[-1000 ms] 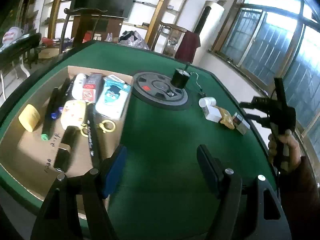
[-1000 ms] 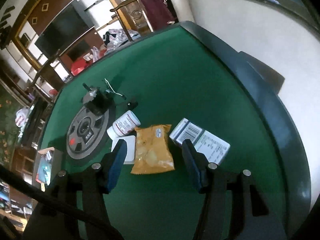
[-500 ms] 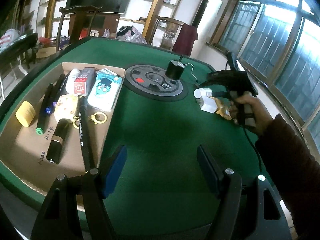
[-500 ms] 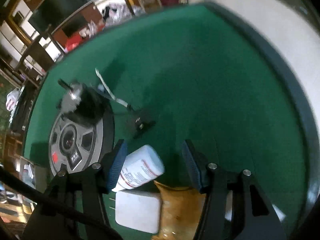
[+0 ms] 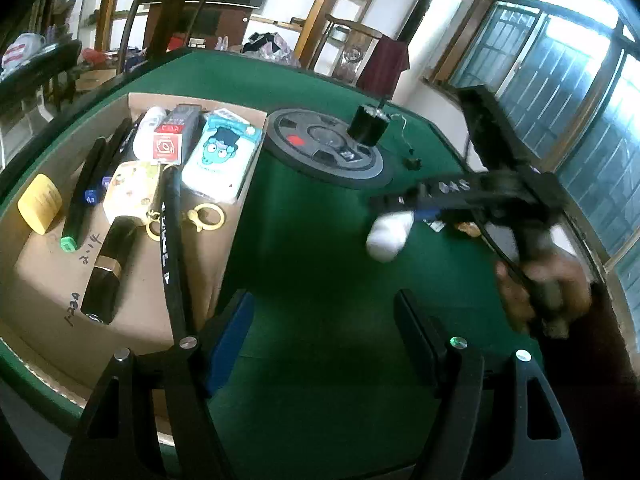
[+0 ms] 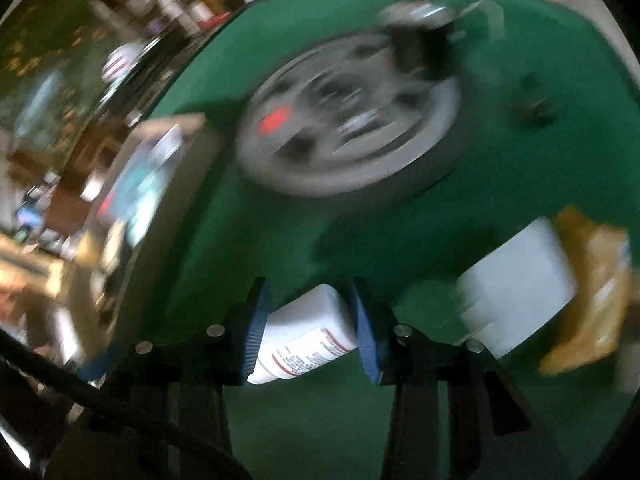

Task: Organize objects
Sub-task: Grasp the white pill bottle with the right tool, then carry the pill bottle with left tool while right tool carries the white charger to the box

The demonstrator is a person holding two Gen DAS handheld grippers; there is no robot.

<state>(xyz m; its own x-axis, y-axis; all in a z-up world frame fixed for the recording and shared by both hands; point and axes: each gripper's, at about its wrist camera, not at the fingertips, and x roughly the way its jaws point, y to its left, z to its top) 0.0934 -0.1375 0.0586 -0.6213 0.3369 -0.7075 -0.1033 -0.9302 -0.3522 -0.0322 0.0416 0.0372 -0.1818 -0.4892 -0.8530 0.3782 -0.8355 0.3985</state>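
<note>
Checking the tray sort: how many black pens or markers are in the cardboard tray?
3. Green-tipped marker near the left side of the tray, second pen right beside it, long pen lying diagonally toward the near right edge. More may hide under other items.

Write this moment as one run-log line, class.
right hand-held gripper: closing on white bottle | left hand-held gripper: open, holding nothing | cardboard box: part filled
</note>
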